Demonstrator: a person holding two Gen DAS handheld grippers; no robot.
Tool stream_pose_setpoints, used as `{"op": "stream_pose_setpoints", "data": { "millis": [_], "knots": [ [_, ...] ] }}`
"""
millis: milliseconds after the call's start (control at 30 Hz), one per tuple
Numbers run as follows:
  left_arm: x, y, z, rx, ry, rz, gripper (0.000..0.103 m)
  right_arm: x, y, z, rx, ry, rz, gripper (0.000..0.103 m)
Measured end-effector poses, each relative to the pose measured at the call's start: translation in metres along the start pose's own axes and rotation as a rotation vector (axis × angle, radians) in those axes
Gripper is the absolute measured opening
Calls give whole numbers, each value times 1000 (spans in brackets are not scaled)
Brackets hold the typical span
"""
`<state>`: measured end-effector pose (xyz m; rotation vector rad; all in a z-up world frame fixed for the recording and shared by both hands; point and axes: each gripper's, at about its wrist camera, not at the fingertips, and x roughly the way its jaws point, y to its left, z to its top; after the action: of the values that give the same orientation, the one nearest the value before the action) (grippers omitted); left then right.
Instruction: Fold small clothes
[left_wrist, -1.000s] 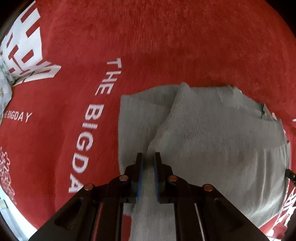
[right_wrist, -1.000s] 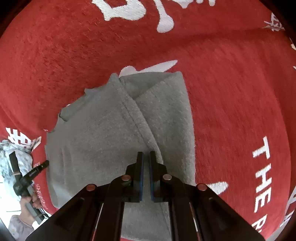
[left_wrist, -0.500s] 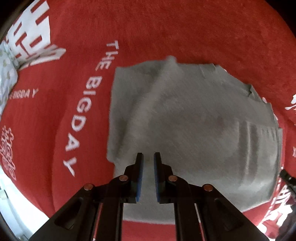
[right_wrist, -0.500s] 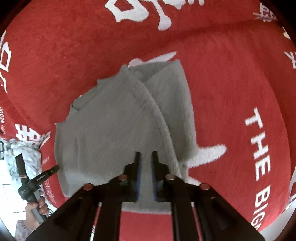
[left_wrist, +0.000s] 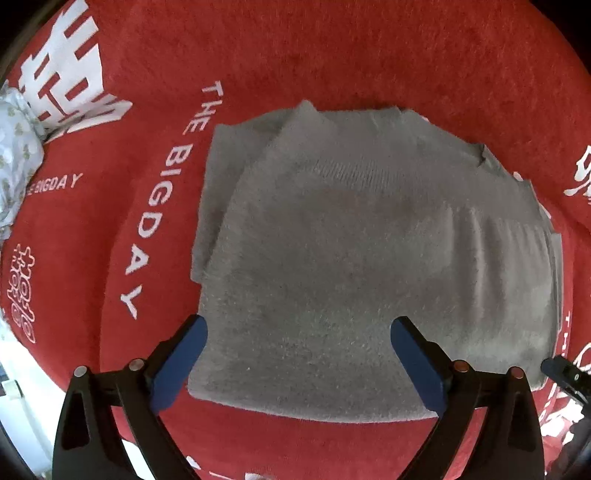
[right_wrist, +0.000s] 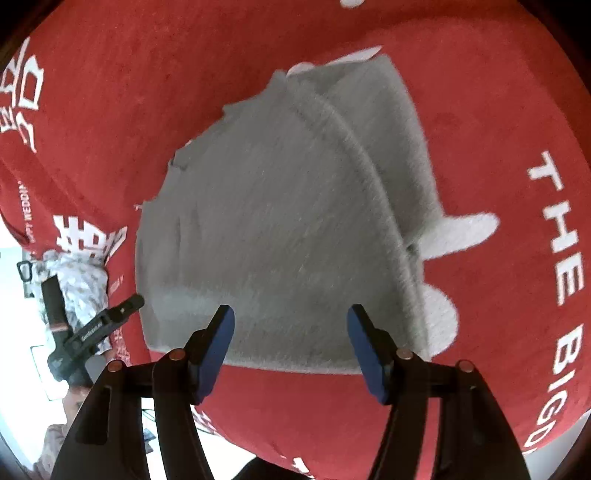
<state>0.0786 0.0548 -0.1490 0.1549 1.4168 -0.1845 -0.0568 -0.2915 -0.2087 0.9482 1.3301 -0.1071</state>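
The folded grey knitted garment (left_wrist: 332, 240) covers part of the red fleece cloth with white lettering (left_wrist: 369, 55), hiding some of its print; in the right wrist view white shapes (right_wrist: 461, 232) poke out from under the grey edge, unreadable. The garment's lower layers are hidden beneath the top fold. A pale patterned fabric (left_wrist: 14, 147) is cut off at the left edge. In the left wrist view only a tip of the right gripper (left_wrist: 565, 373) shows at the right edge. The right wrist view is motion-blurred.
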Motion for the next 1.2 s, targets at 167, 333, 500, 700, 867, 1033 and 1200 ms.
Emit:
{"op": "stream_pose_setpoints", "data": {
  "millis": [167,333,500,700,867,1033,1200],
  "knots": [
    [2,7,-10,22,5,-55,101,13,15,-16,-10,34,58,67],
    [5,17,-14,86,3,-76,101,33,36,-39,43,42,153,67],
    [3,41,-19,104,-6,-102,101,73,56,-73,169,71,242,67],
    [10,68,-22,120,12,-112,101,110,71,-99,296,64,311,67],
    [14,83,-23,113,22,-140,101,121,83,-102,325,14,324,67],
    [17,95,-21,97,25,-198,101,127,89,-96,356,-17,356,67],
    [22,116,-16,-11,30,-307,101,141,99,-91,362,-19,393,68]
  ]
}}
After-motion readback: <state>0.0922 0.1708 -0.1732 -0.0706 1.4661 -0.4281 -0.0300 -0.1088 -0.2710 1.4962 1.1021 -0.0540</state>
